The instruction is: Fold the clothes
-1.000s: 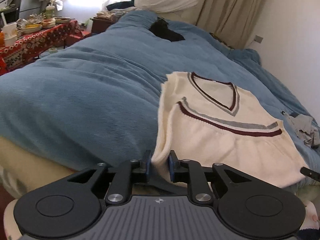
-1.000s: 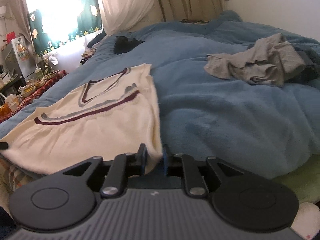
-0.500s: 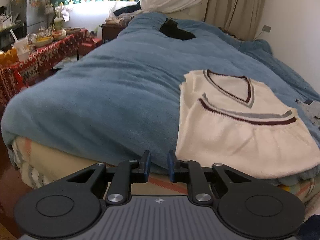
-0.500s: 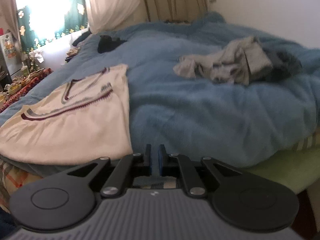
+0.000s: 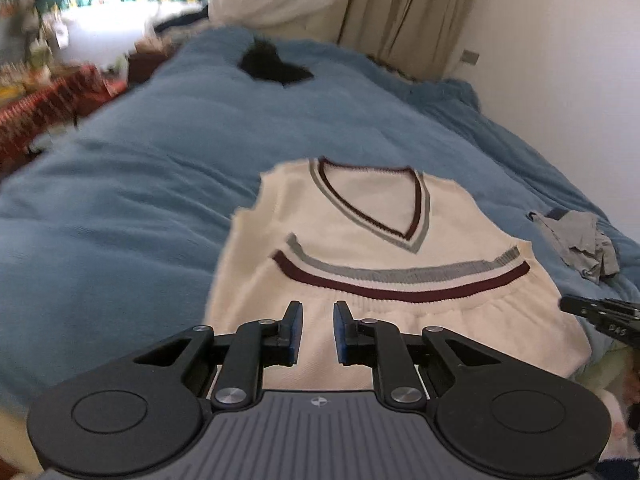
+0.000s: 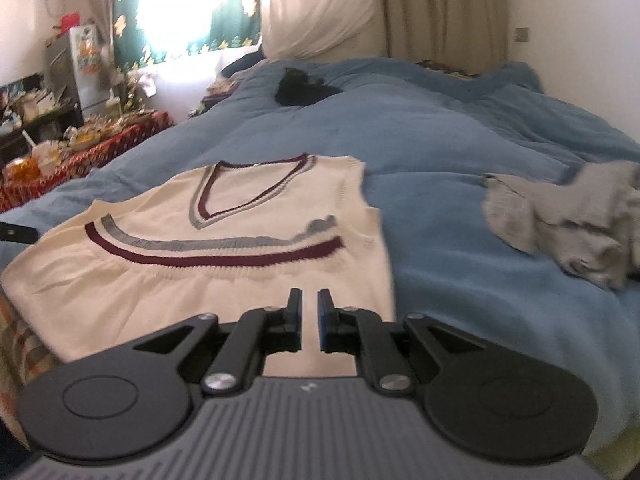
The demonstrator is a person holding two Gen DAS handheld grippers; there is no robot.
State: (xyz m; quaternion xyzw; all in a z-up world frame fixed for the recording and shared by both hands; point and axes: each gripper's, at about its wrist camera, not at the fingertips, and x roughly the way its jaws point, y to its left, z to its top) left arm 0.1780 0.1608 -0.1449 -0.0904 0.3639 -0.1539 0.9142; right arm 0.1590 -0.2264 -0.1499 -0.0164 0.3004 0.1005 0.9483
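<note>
A cream knit vest (image 5: 372, 240) with maroon and grey stripes lies folded in half on the blue blanket (image 5: 140, 200), hem band turned up below the V-neck. It also shows in the right wrist view (image 6: 224, 248). My left gripper (image 5: 316, 312) is open and empty above the vest's near edge. My right gripper (image 6: 309, 300) is slightly open and empty above the vest's near edge. The right gripper's tip (image 5: 592, 312) shows at the right edge of the left wrist view.
A crumpled grey garment (image 6: 568, 220) lies on the blanket right of the vest. A black item (image 6: 300, 88) lies near the far end of the bed. A cluttered table with a red cloth (image 6: 80, 148) stands left of the bed. Curtains and a wall are behind.
Both grippers let go of the vest's corners, drew back off the bed edge, then came forward and up over the vest. The vest now lies flat and released.
</note>
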